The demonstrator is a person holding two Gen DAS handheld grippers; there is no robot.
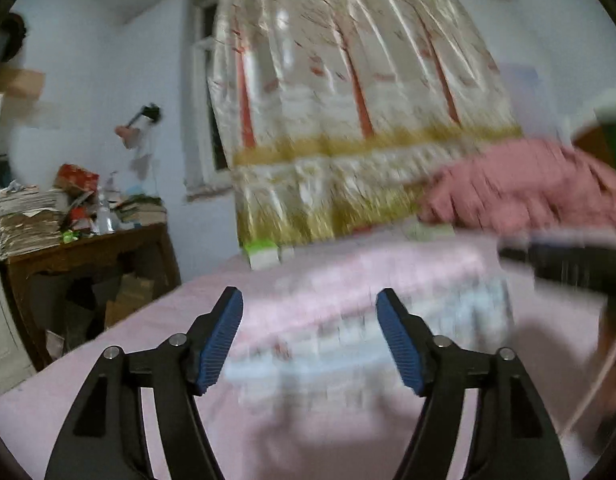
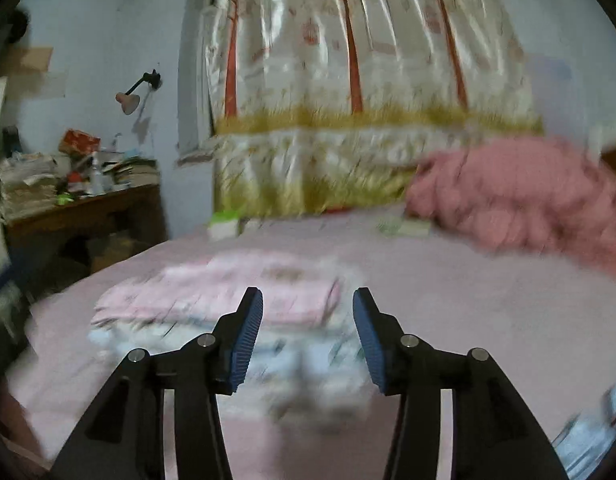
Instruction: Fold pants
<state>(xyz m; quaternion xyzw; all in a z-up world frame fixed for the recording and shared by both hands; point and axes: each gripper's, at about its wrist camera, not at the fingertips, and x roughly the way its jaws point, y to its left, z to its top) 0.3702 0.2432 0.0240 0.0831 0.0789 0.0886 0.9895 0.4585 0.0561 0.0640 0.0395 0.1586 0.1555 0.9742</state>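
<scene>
Two hand-held grippers hang over a bed (image 2: 467, 320) spread with a pale pink sheet, both views smeared by motion. The left gripper (image 1: 309, 340) has its blue-padded jaws set wide apart with nothing between them — only the blurred cloth lying beyond. The right gripper (image 2: 308, 338) stands at a narrower gap, its ribbed pads also clear of any fabric.

The pants (image 2: 228, 300) lie folded on the sheet just ahead of both tools: a pale pink printed layer on top, a white-and-light-blue patterned layer under it. In the right wrist view the bundle sits ahead and to the left of the jaws; in the left wrist view it sits ahead and slightly to the right, too blurred to make out its edges.

A rumpled pink blanket (image 2: 527, 200) is heaped at the far right of the bed. Behind it hangs a glossy cream curtain (image 2: 347, 80) with red tree trunks and a yellow grass border. At the left stands a dark wooden desk (image 1: 88, 252) piled with papers and boxes — a pink wall lamp (image 2: 128, 100) is mounted above it.
</scene>
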